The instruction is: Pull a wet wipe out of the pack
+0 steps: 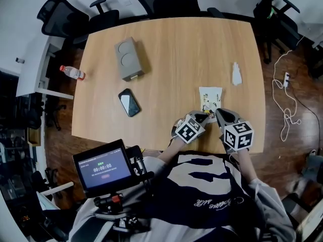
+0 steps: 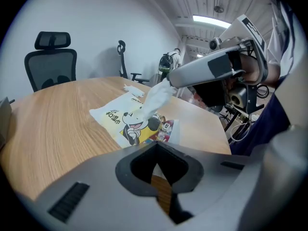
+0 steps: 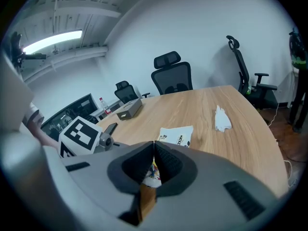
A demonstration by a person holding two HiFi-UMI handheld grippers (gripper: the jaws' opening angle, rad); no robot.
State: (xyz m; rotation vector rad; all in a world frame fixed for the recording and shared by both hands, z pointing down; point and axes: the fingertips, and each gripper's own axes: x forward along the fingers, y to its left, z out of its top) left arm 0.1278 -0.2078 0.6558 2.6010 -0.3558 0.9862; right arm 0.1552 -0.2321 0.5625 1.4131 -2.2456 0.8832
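Observation:
The wet wipe pack (image 1: 210, 96) (image 2: 126, 118) (image 3: 178, 134) lies flat on the wooden table (image 1: 171, 49), printed with cartoon figures. My right gripper (image 1: 217, 114) (image 2: 167, 82) (image 3: 154, 146) hangs just above it, shut on a white wet wipe (image 2: 155, 99) (image 3: 152, 179). The wipe stretches up from the pack's opening to the jaws. My left gripper (image 1: 206, 116) (image 2: 156, 145) sits at the pack's near edge with its jaws closed; that edge runs in between the tips.
A crumpled white wipe (image 1: 236, 74) (image 3: 221, 119) lies beyond the pack to the right. A phone (image 1: 129, 103), a grey box (image 1: 128, 59) and a bottle (image 1: 73, 73) are on the left half. Office chairs (image 1: 169, 1) ring the table; a timer screen (image 1: 103, 165) is by my body.

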